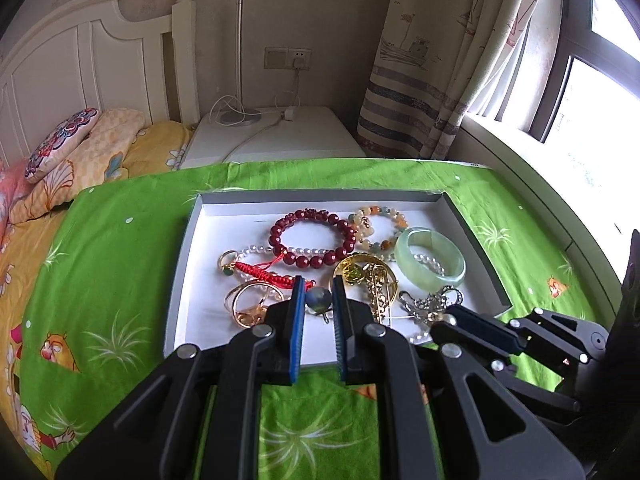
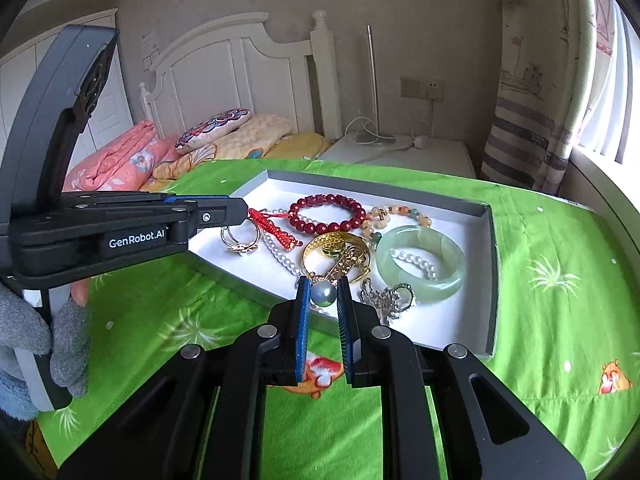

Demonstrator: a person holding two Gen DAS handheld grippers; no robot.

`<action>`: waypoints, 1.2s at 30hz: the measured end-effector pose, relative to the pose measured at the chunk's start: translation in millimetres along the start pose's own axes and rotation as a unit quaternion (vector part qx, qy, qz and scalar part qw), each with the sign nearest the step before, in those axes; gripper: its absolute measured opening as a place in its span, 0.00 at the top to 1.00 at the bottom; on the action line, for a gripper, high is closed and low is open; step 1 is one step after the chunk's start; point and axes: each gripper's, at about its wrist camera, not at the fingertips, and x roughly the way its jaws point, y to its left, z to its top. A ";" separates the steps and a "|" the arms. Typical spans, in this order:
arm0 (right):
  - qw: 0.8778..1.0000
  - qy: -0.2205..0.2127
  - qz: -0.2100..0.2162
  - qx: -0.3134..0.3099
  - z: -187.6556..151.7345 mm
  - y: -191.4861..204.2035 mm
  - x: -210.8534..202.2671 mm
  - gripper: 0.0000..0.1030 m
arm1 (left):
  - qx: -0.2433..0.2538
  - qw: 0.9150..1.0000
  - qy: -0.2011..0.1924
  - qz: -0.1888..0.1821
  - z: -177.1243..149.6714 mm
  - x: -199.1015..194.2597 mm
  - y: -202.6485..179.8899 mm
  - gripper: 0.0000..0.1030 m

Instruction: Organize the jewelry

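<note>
Left wrist view: left gripper (image 1: pixel 316 300) clamps a dark bead (image 1: pixel 319 301); right gripper (image 2: pixel 322 292) clamps a grey pearl (image 2: pixel 325 290). Both sit over the tray (image 1: pixel 188 236) front edge; tray's long axis runs left-right on green cloth (image 1: pixel 120 240).

The far-left part of the tray (image 1: pixel 192 240) floor lies bare, the jewelry crowding its middle and right, where the right hand-held gripper (image 1: pixel 448 320) seemingly blocks the near-right corner; green cloth (image 1: pixel 120 248) around stays clear.
</note>
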 end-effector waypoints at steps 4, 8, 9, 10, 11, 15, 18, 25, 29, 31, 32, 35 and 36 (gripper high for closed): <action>1.000 0.003 0.002 0.001 6.7 0.2 15.4 0.86 | -0.012 1.000 0.006 -0.006 4.8 13.8 -4.1 0.88; 1.000 0.009 -0.001 -0.003 11.8 -0.2 28.8 0.85 | -0.030 0.999 0.003 -0.008 6.5 24.8 -3.1 0.87; 1.000 0.011 0.000 0.000 13.1 -0.2 31.8 0.85 | -0.035 0.999 0.000 -0.011 6.7 25.6 -1.9 0.82; 1.000 0.011 0.002 0.005 14.1 -1.8 33.7 0.85 | -0.040 0.999 -0.003 -0.009 6.6 25.6 -0.5 0.69; 1.000 0.008 0.007 0.013 15.1 -4.0 34.3 0.85 | -0.045 0.999 -0.010 -0.004 6.3 23.8 1.8 0.60; 0.999 -0.014 0.010 0.036 15.4 -14.8 27.8 0.77 | -0.055 0.997 -0.045 0.014 5.4 7.8 9.8 0.35; 0.998 -0.032 0.012 0.052 13.6 -23.9 18.7 0.58 | -0.055 0.995 -0.068 0.037 5.3 -7.2 15.0 0.20; 0.992 -0.100 -0.003 0.078 8.8 -31.3 -28.4 0.27 | -0.049 0.982 -0.154 0.099 -5.2 -62.3 15.5 0.02; 0.988 -0.135 -0.047 0.057 -4.4 -17.8 -56.0 0.16 | -0.060 0.976 -0.151 0.144 -30.0 -79.0 12.2 0.02; 0.987 -0.132 -0.074 0.050 -10.9 -11.1 -60.0 0.16 | -0.052 0.975 -0.153 0.154 -46.1 -81.0 7.9 0.02; 0.987 -0.124 -0.086 0.052 -13.5 -9.1 -59.6 0.16 | -0.045 0.975 -0.151 0.159 -53.2 -80.1 5.4 0.02; 0.987 -0.100 -0.108 0.068 -21.2 -7.3 -54.8 0.16 | -0.029 0.976 -0.142 0.162 -69.5 -71.0 1.1 0.02; 0.986 -0.096 -0.113 0.071 -23.8 -6.2 -52.4 0.16 | -0.027 0.979 -0.135 0.153 -73.0 -66.8 1.8 0.02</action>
